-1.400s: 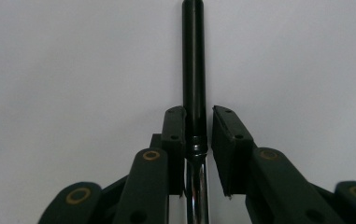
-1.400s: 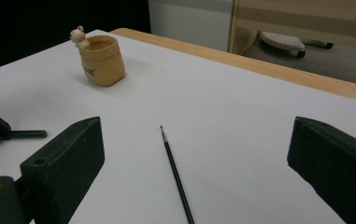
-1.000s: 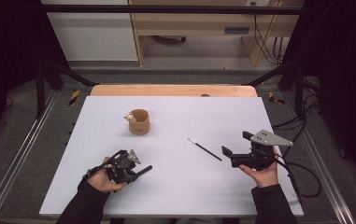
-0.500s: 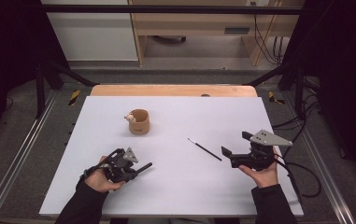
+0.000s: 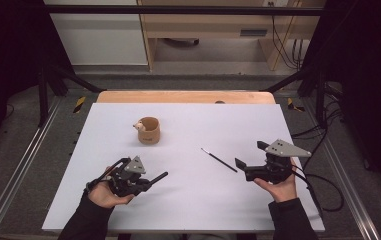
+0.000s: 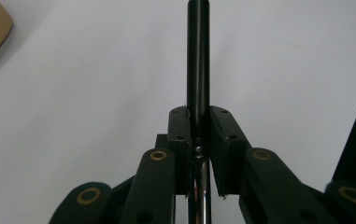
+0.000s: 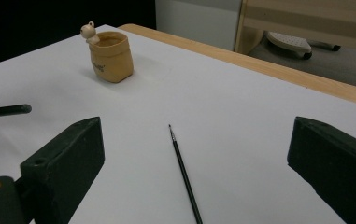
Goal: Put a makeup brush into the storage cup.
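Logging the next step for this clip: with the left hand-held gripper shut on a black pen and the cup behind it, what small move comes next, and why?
Probably carry the black pen up toward the tan cup. The left hand-held gripper is shut on it, and the cup stands upright with its mouth open. The right hand-held gripper stands open near the thin brush.

I can read no text, number or brand from my screens. The small tan pot (image 7: pixel 111 56) toward the far left of the surface (image 5: pixel 188 200) carries a dark mark on its side, too small and blurred to make out.
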